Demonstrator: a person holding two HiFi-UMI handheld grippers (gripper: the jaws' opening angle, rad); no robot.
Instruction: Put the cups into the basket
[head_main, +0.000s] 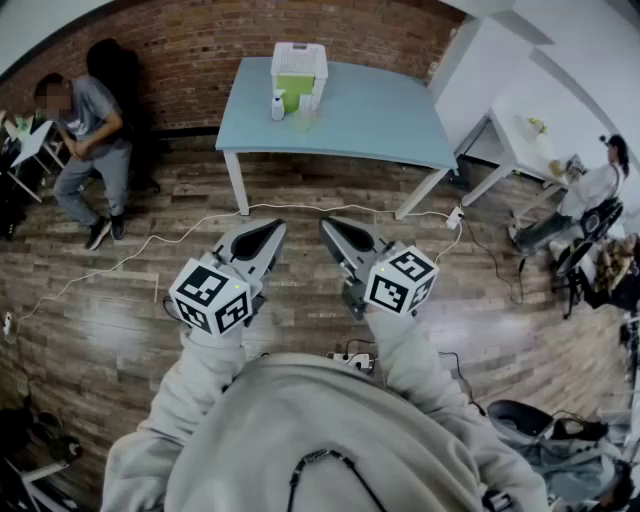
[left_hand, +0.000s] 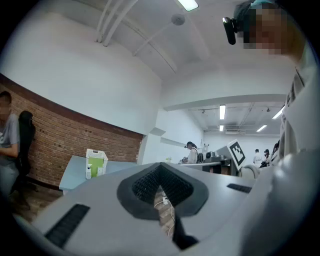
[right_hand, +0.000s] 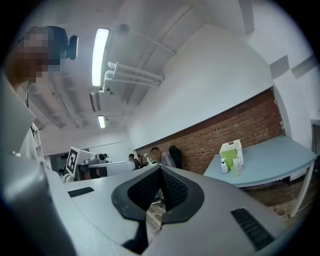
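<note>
Both grippers shut and empty, well short of the basket

Far ahead of the fingertips, in line with the gap between the two grippers, a white lattice basket (head_main: 298, 60) stands on the far edge of a pale blue table (head_main: 380, 125). Something green (head_main: 295, 90) shows in it, though from here I cannot tell what it is. Just on the near side of the basket stand a small white bottle (head_main: 278, 105) and a pale, see-through cup (head_main: 304, 120). The cup is outside the basket, upright as far as I can tell, and too small to show more. The left gripper (head_main: 268, 238) has its ribbed dark pads pressed together with nothing between them. The right gripper (head_main: 335, 232) is the same, closed on nothing. Both point toward the table over bare wooden floor (head_main: 150, 330).
</note>
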